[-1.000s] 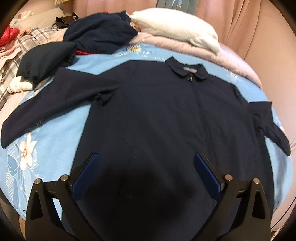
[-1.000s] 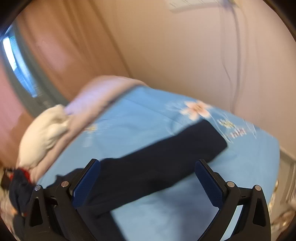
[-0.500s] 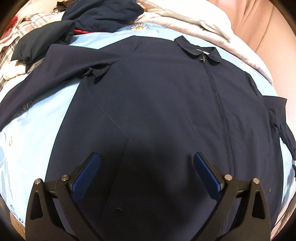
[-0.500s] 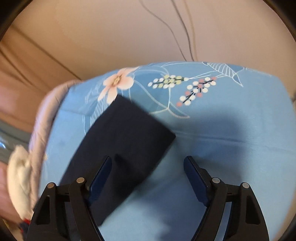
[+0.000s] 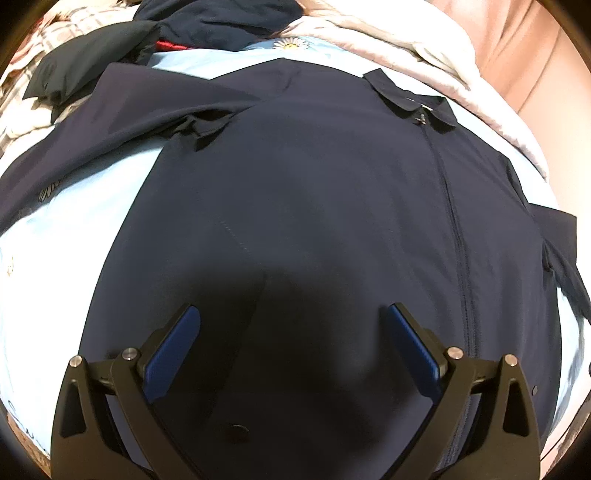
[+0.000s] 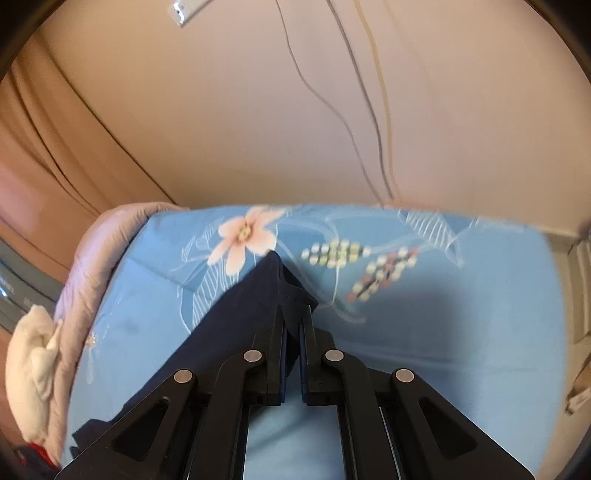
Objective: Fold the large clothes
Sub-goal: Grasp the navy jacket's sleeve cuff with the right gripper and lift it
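Note:
A large navy zip-front jacket (image 5: pixel 314 192) lies spread flat, front up, on the blue floral bed sheet (image 5: pixel 74 229). Its collar (image 5: pixel 410 99) is at the far side and its left sleeve (image 5: pixel 110 122) stretches out to the left. My left gripper (image 5: pixel 293 339) is open and empty, hovering over the jacket's lower front. My right gripper (image 6: pixel 292 321) is shut on the cuff end of the jacket's right sleeve (image 6: pixel 243 317), which lies on the sheet (image 6: pixel 443 332).
Dark clothes (image 5: pixel 207 26) and a plaid cloth (image 5: pixel 22 92) are piled at the far left of the bed. A pink quilt (image 5: pixel 406 48) and white pillow (image 6: pixel 33 369) lie along the far edge. A wall with hanging cables (image 6: pixel 351 110) stands behind the bed's right side.
My right gripper has moved onto the sleeve cuff and closed on it. My left gripper has come lower and closer over the jacket's front, still open.

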A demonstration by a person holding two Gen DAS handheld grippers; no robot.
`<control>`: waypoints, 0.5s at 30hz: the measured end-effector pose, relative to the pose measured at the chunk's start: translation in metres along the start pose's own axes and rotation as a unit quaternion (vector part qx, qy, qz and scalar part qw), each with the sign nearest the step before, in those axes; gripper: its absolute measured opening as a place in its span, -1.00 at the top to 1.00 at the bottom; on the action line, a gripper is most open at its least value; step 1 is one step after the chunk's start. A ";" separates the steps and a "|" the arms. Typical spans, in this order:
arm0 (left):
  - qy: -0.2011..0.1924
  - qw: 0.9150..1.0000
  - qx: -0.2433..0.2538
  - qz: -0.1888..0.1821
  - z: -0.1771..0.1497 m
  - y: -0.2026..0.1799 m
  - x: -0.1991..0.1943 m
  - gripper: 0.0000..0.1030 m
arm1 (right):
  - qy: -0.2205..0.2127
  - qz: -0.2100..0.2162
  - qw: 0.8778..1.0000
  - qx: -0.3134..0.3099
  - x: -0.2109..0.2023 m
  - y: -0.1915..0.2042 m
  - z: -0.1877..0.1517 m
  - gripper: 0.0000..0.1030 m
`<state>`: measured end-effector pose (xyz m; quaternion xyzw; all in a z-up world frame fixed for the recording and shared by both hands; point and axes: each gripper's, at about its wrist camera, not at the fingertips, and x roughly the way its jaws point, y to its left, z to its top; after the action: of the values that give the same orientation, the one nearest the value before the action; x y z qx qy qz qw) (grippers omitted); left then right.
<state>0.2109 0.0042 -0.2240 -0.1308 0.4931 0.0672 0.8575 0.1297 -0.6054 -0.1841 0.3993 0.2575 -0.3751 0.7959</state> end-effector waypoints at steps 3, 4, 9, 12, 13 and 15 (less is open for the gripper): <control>-0.004 1.000 -0.010 0.000 0.002 0.008 -0.004 -0.93 | -0.027 -0.006 0.999 -0.031 -0.024 0.024 0.005 0.94; -0.007 1.000 -0.016 0.000 0.003 0.011 -0.007 -0.93 | -0.040 -0.003 0.998 -0.038 -0.033 0.026 0.006 0.94; -0.025 0.999 -0.034 0.001 0.006 0.029 -0.024 -0.93 | -0.112 0.052 0.987 -0.105 -0.110 0.085 0.010 0.94; -0.037 0.998 -0.045 0.005 0.006 0.040 -0.035 -0.93 | -0.142 0.101 0.973 -0.151 -0.156 0.136 0.001 0.94; -0.042 0.998 -0.048 0.006 0.005 0.043 -0.039 -0.93 | -0.149 0.112 0.969 -0.163 -0.167 0.148 -0.002 0.94; -0.053 0.997 -0.054 0.004 0.003 0.052 -0.049 -0.94 | -0.168 0.140 0.954 -0.204 -0.199 0.187 -0.016 0.94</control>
<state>0.1757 0.0559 -0.1881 -0.1706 0.4428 0.1042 0.8741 0.1613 -0.4391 0.0307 0.1916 0.1331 -0.2605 0.9369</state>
